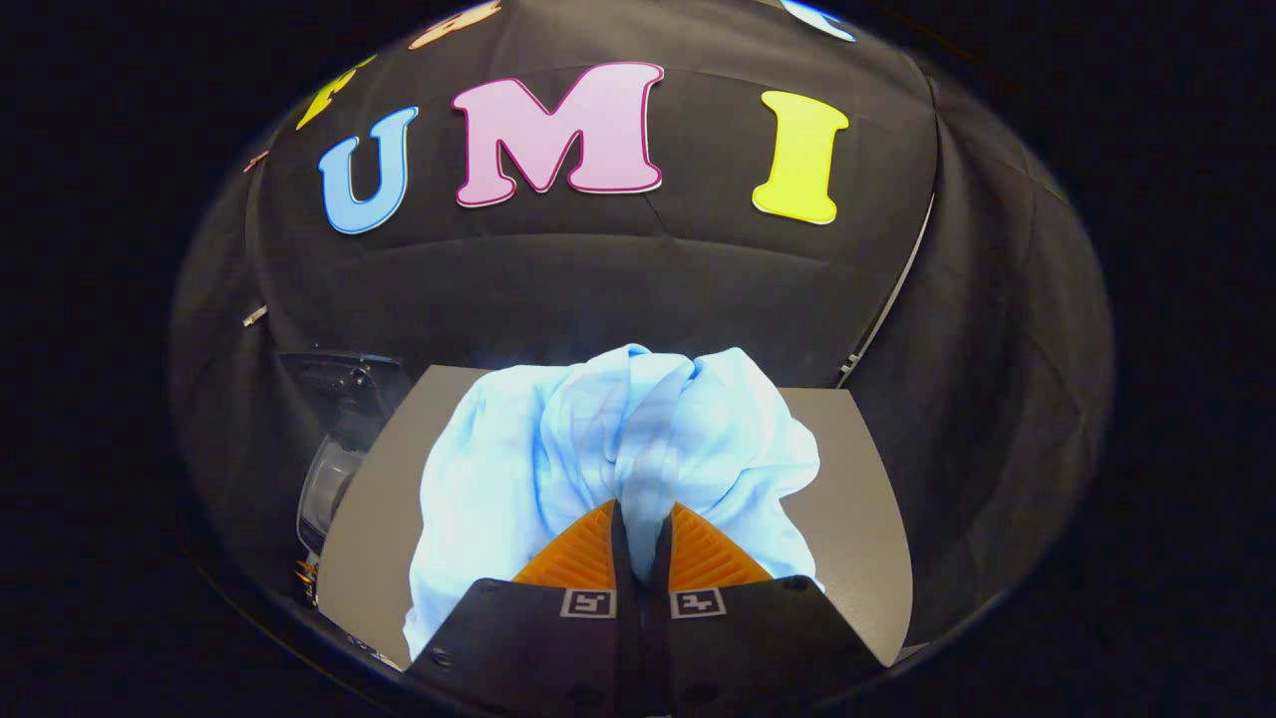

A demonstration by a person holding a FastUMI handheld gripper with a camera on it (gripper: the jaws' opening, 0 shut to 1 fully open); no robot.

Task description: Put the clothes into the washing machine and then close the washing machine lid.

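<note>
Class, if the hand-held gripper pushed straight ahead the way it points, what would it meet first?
The hand-held gripper already pinches a fold of the light blue garment, so more of that cloth comes first; beyond it, probably the booth's black wall.

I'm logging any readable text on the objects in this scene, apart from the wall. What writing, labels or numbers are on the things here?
None readable.
Tongs, shut on the light blue garment: two square black-and-white marker tags, patterns, not words.
Garment and grey table: no print visible.

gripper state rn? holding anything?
Gripper: shut on the light blue garment, a fold pinched between both orange fingers, the rest bunched just ahead of them above the grey table.
</note>
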